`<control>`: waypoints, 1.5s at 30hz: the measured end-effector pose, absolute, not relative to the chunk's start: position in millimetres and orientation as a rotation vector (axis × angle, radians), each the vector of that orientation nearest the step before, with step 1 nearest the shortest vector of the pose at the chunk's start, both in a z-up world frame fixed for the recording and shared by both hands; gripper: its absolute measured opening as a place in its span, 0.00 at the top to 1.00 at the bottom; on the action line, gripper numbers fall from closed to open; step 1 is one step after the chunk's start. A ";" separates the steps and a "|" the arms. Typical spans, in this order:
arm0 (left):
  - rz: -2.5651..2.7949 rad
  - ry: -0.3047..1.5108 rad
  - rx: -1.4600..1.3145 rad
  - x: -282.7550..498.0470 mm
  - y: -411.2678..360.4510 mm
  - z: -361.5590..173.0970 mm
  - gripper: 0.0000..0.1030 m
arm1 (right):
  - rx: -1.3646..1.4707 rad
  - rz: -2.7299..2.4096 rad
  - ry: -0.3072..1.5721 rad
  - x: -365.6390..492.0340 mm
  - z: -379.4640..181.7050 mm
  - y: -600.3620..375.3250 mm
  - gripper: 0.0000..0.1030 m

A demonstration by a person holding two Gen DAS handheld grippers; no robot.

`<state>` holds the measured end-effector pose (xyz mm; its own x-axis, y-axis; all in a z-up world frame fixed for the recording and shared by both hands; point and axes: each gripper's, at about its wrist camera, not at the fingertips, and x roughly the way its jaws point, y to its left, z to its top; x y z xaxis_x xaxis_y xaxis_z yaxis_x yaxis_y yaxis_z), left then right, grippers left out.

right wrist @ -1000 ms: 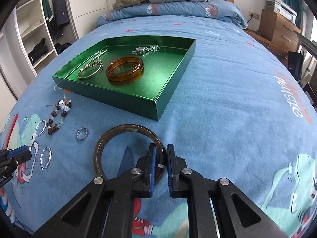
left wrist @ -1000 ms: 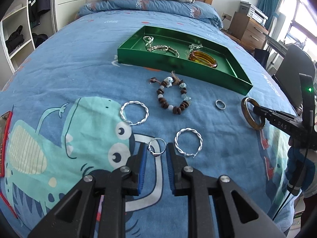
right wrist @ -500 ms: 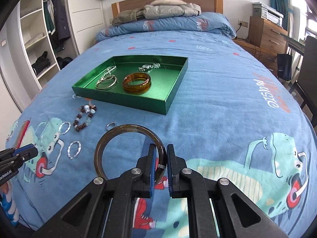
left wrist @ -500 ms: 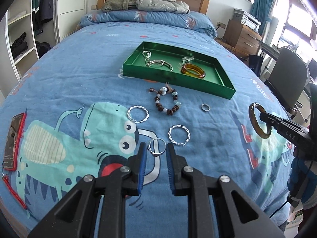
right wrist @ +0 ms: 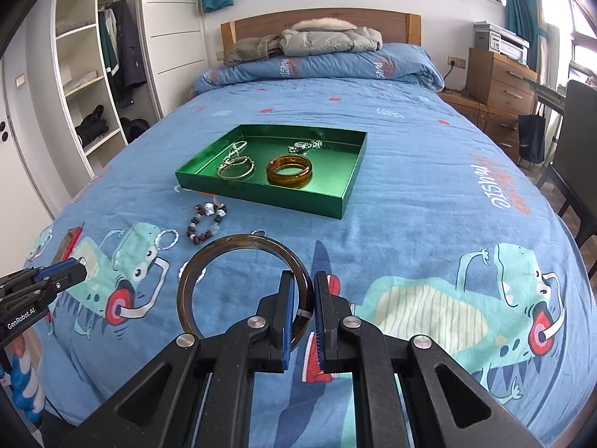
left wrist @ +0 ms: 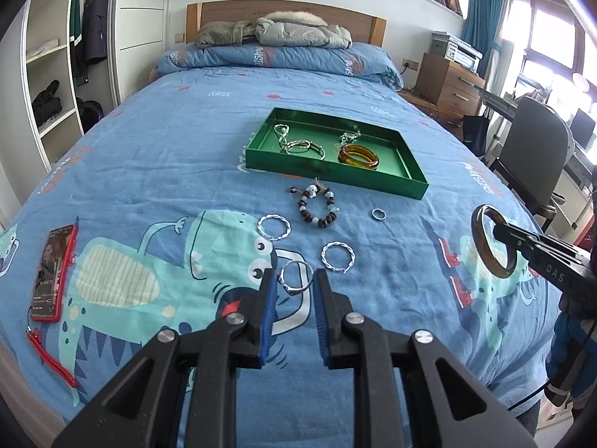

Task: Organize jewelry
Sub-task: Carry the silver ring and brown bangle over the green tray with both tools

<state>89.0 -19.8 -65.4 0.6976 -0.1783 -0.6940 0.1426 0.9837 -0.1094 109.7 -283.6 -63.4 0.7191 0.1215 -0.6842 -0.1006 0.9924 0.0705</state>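
**Both grippers lifted jewelry above the bed**

At the far left of the blue dinosaur-print bed cover [left wrist: 156, 171], a red-cased phone [left wrist: 52, 272] lay flat. Right of it, the left gripper [left wrist: 294, 291] hung over the cover, its fingers pinching a thin silver ring-shaped bangle [left wrist: 296, 278] by its two sides. Just past it, two twisted silver hoops [left wrist: 274, 227] [left wrist: 337, 257] lay on the cover, and between them and the tray sat a brown-and-white beaded bracelet [left wrist: 317, 207]. A small silver finger ring [left wrist: 378, 214] lay to the right of the beads. Behind them stood the shallow green metal tray [left wrist: 335, 173], which held silver chains and bangles [left wrist: 298, 145] in its left part and a translucent amber bangle [left wrist: 358, 156] in its right part. At the right, the right gripper [right wrist: 302, 298] was pressed nearly together, its fingers pinching the rim of a dark brown tortoiseshell bangle [right wrist: 224, 246]. That bangle stood clear of the cover, well apart from the tray. A grey chair [left wrist: 530, 149] stood beside the bed at the far right.
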 end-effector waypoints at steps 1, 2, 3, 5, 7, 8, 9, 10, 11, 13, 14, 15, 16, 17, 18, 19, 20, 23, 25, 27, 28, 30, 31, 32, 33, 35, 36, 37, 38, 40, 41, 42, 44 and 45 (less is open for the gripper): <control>-0.179 0.774 -0.047 86.8 -18.6 -63.3 0.83 | 0.028 0.124 0.755 108.0 -61.7 -282.2 0.90; -0.180 0.767 -0.045 85.3 -17.8 -61.4 0.82 | 0.027 0.124 0.749 105.4 -58.9 -280.4 0.90; -0.181 0.760 -0.042 84.3 -17.0 -58.6 0.82 | 0.026 0.124 0.743 103.3 -55.9 -278.7 0.90; -0.183 0.751 -0.041 85.1 -15.4 -54.5 0.83 | 0.023 0.125 0.731 101.3 -50.8 -276.5 0.90; -0.184 0.740 -0.036 89.2 -14.9 -49.2 0.82 | 0.019 0.125 0.715 101.5 -43.6 -274.5 0.90; -0.185 0.735 -0.034 91.7 -14.9 -47.1 0.82 | 0.018 0.126 0.708 102.8 -40.3 -274.1 0.90; -0.186 0.730 -0.032 95.0 -14.7 -45.3 0.82 | 0.016 0.127 0.701 104.3 -37.2 -273.7 0.90; -0.186 0.724 -0.028 100.0 -15.7 -42.4 0.83 | 0.014 0.127 0.696 106.3 -34.7 -273.6 0.90; -0.186 0.717 -0.022 106.1 -17.1 -39.6 0.82 | 0.011 0.127 0.687 110.7 -30.7 -273.7 0.90; -0.188 0.706 -0.011 119.4 -20.4 -35.0 0.82 | 0.011 0.128 0.673 120.6 -24.8 -274.8 0.90; -0.188 0.700 -0.004 126.8 -22.7 -33.1 0.82 | 0.012 0.129 0.667 126.8 -22.7 -275.6 0.90; -0.189 0.696 0.004 136.0 -25.3 -31.6 0.82 | 0.012 0.130 0.663 133.0 -20.7 -276.1 0.90; -0.190 0.693 0.008 144.2 -27.4 -30.8 0.82 | 0.010 0.130 0.660 138.3 -20.2 -276.7 0.90; -0.191 0.691 0.013 157.1 -30.1 -29.9 0.82 | 0.009 0.130 0.657 147.6 -19.5 -277.9 0.90; -0.192 0.689 0.016 168.0 -32.2 -29.3 0.82 | 0.006 0.130 0.656 155.7 -19.3 -278.9 0.90; -0.192 0.686 0.019 180.8 -34.2 -28.8 0.82 | 0.003 0.129 0.656 165.3 -19.1 -279.9 0.90; -0.192 0.686 0.022 190.6 -35.1 -28.6 0.82 | -0.001 0.127 0.655 177.1 -19.0 -281.5 0.90; -0.197 0.696 0.030 236.7 -42.2 -29.8 0.82 | -0.010 0.119 0.652 213.9 -19.5 -285.7 0.90; -0.199 0.703 0.043 267.0 -49.1 -32.4 0.82 | -0.012 0.117 0.652 238.4 -21.1 -287.9 0.90; -0.207 0.718 0.056 299.1 -58.9 -37.5 0.82 | -0.016 0.115 0.656 263.8 -24.6 -289.0 0.90; -0.206 0.728 0.061 314.6 -64.1 -40.6 0.82 | -0.019 0.113 0.659 272.5 -26.6 -288.6 0.90; -0.210 0.749 0.066 345.5 -73.9 -47.7 0.82 | -0.014 0.108 0.675 301.1 -34.9 -290.2 0.90; -0.214 0.762 0.063 362.0 -79.0 -51.5 0.82 | -0.005 0.106 0.684 314.1 -39.2 -290.8 0.90; -0.215 0.771 0.061 373.4 -82.2 -54.4 0.82 | 0.001 0.103 0.693 326.7 -43.9 -292.1 0.90; -0.216 0.788 0.056 392.2 -87.6 -60.2 0.82 | 0.004 0.099 0.702 338.8 -48.1 -292.7 0.90; -0.218 0.818 0.053 419.7 -96.3 -71.6 0.82 | 0.007 0.090 0.722 361.3 -57.4 -293.4 0.90; -0.218 0.826 0.055 426.1 -98.9 -75.6 0.82 | 0.005 0.088 0.735 373.9 -63.3 -293.6 0.90; -0.216 0.838 0.061 436.9 -103.4 -82.2 0.82 | 0.001 0.087 0.744 380.7 -67.6 -293.0 0.90; -0.217 0.848 0.067 443.6 -106.5 -88.0 0.82 | -0.005 0.086 0.760 391.5 -74.3 -292.5 0.90; -0.221 0.878 0.076 458.4 -112.4 -101.8 0.82 | -0.010 0.091 0.794 408.5 -87.7 -291.1 0.90; -0.221 0.888 0.078 462.6 -114.2 -105.9 0.82 | -0.014 0.091 0.813 415.4 -94.3 -291.0 0.90; -0.222 0.902 0.077 467.1 -115.7 -110.4 0.82 | -0.025 0.088 0.830 420.8 -100.7 -289.7 0.90; -0.222 0.925 0.076 473.0 -117.1 -116.9 0.82 | -0.047 0.078 0.865 430.5 -112.1 -288.5 0.90; -0.221 0.940 0.078 476.7 -117.9 -120.9 0.82 | -0.058 0.075 0.881 434.0 -116.8 -287.4 0.90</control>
